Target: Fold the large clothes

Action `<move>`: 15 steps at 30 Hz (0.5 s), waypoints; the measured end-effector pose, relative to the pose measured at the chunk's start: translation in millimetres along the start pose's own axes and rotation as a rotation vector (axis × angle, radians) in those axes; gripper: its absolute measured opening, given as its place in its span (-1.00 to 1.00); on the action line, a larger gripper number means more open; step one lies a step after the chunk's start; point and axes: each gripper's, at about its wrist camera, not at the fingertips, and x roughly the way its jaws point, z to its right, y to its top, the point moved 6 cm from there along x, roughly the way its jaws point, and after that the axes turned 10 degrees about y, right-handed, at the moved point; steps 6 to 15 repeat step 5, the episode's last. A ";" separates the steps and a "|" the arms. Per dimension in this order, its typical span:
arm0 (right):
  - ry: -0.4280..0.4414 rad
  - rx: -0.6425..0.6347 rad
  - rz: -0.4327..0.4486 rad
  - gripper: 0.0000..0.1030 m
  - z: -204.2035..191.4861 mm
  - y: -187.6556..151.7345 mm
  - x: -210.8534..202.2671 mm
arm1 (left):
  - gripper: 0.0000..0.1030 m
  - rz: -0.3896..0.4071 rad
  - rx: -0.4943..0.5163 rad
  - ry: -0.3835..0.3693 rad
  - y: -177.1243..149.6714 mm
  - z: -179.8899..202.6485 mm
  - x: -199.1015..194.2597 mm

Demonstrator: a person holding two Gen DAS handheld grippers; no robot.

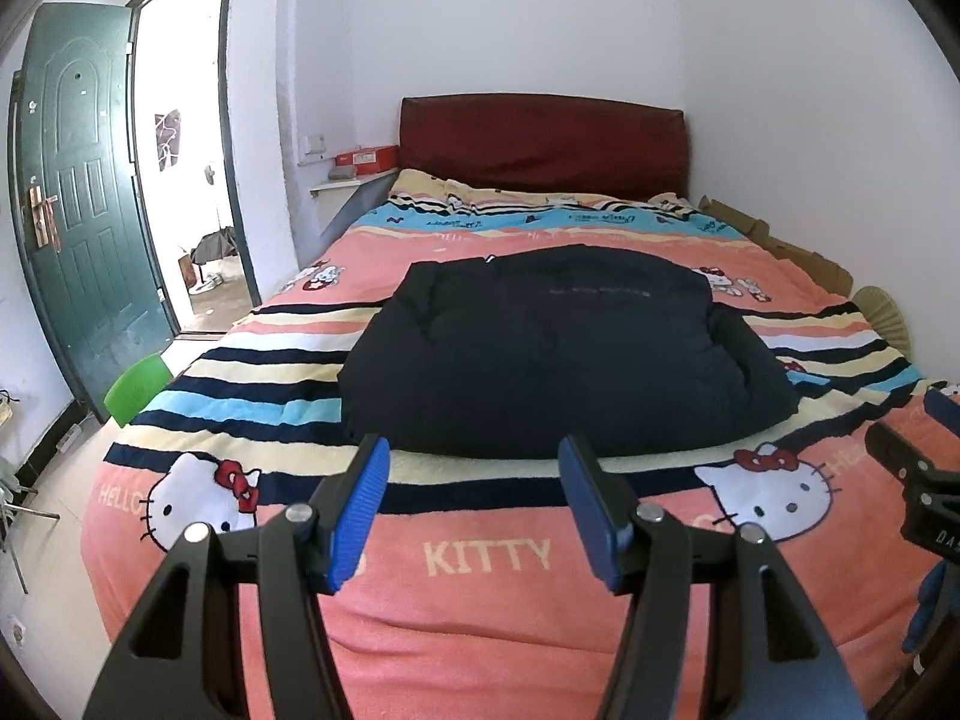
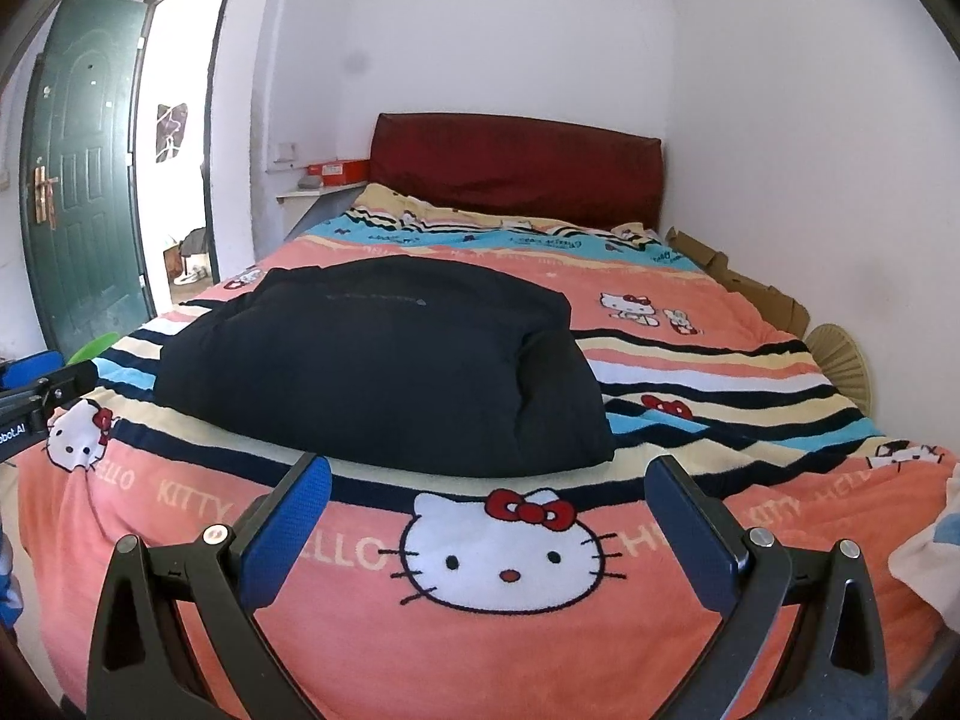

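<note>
Left wrist view. Your left gripper (image 1: 474, 516): jaws parted, blue pads facing each other, nothing between them, held above the near end of the bed. Dark jacket (image 1: 558, 354): folded into a bulky bundle, lying mid-bed on the striped cartoon-cat blanket (image 1: 480, 618), beyond the jaws and apart from them. Red headboard (image 1: 543, 144): against the far wall. Green door (image 1: 78, 192): open, at the left. Green chair (image 1: 139, 387): just beside the bed's left edge. Your right gripper (image 1: 918, 450): partly in view at the right edge.

Right wrist view. Your right gripper (image 2: 489, 516): jaws wide apart, empty, over the blanket (image 2: 480, 648). Jacket (image 2: 384, 360): on the bed ahead, left of centre, not touching the pads. Cardboard (image 2: 756, 294): wedged between bed and right wall. Your left gripper (image 2: 42, 402): only its edge shows at the left.
</note>
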 end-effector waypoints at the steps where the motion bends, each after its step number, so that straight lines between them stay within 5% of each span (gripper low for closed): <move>1: 0.000 0.001 -0.001 0.99 0.8 -0.5 0.4 | 0.11 -0.003 0.002 -0.001 -0.5 0.4 1.0; 15: -0.005 0.009 -0.007 0.99 5.6 -2.4 3.2 | 0.11 -0.012 0.009 -0.001 -3.3 1.6 3.5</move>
